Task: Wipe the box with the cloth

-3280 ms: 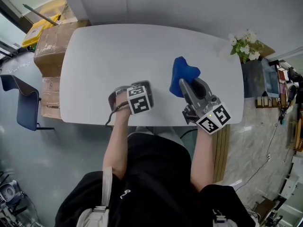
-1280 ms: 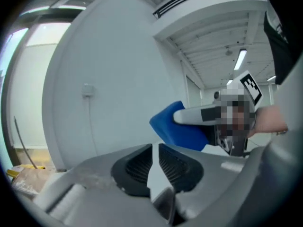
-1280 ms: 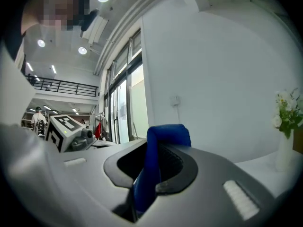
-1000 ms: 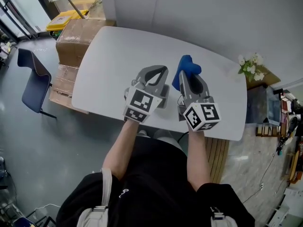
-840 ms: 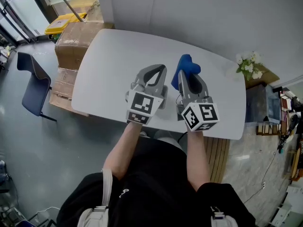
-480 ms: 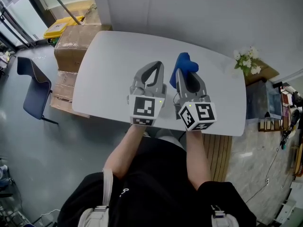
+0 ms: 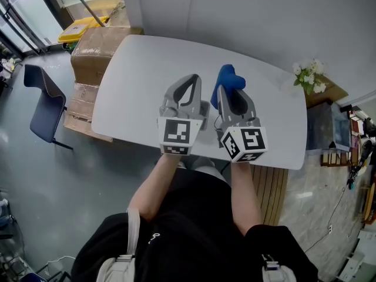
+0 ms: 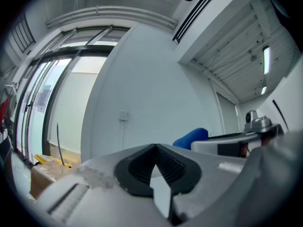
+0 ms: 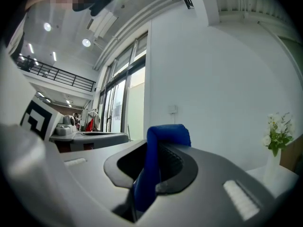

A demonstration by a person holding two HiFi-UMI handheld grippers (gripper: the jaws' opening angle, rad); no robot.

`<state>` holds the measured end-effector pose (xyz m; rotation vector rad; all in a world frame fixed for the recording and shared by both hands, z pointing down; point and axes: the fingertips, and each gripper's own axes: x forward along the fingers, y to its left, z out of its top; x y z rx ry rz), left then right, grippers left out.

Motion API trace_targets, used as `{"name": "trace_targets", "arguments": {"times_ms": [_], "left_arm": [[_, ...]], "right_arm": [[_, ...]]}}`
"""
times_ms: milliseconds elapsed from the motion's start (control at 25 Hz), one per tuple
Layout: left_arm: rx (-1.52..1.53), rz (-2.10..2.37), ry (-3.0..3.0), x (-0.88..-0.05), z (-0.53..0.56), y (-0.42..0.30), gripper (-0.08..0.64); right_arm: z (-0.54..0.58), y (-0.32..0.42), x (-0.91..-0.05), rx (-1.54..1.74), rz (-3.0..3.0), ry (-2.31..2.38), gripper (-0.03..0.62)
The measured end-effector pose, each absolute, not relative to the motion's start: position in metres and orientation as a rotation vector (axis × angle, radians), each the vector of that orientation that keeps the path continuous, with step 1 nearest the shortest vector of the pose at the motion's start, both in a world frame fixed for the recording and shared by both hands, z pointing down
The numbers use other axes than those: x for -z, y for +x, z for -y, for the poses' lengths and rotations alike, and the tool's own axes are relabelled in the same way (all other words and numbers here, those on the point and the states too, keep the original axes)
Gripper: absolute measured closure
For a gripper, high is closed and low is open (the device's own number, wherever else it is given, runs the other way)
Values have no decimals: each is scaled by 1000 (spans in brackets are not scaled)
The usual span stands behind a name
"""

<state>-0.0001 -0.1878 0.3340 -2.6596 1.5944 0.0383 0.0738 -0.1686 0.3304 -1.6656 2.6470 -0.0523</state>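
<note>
— Where is the cloth [image 7: 228, 79]?

— It is blue, and the right tool [image 7: 226, 91] has it. The two jaws are pressed on it, and its top end sticks up past the tips. In the right gripper view the cloth [image 9: 152, 167] runs right down the middle of the tool [image 9: 152, 148].

— And the left tool [image 7: 190, 80]?

— Its jaws are pressed together with nothing in them. In the left gripper view the tips [image 8: 155, 148] meet in a point, and the blue cloth [image 8: 191, 137] peeks in from the right.

— Are the tools close?

— Yes, side by side and pointing away from the person, over the near half of the white worktop [image 7: 135, 63]. I think both are held up off it, but from above it is hard to be sure.

— Where is the box?

— A brown box [image 7: 97, 49] stands off the far left corner of the worktop, on more boxes. A blue chair [image 7: 40, 103] is on the floor near it. White flowers [image 7: 308, 78] stand off the right end.
</note>
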Motion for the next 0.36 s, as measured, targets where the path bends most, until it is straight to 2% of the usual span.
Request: {"name": "trace_targets", "arguments": {"times_ms": [360], "left_arm": [[-69,-1609,-2661,-330,180,-9,560]], "right_arm": [[163,63,-330,41,-2672,-1644,540]]}}
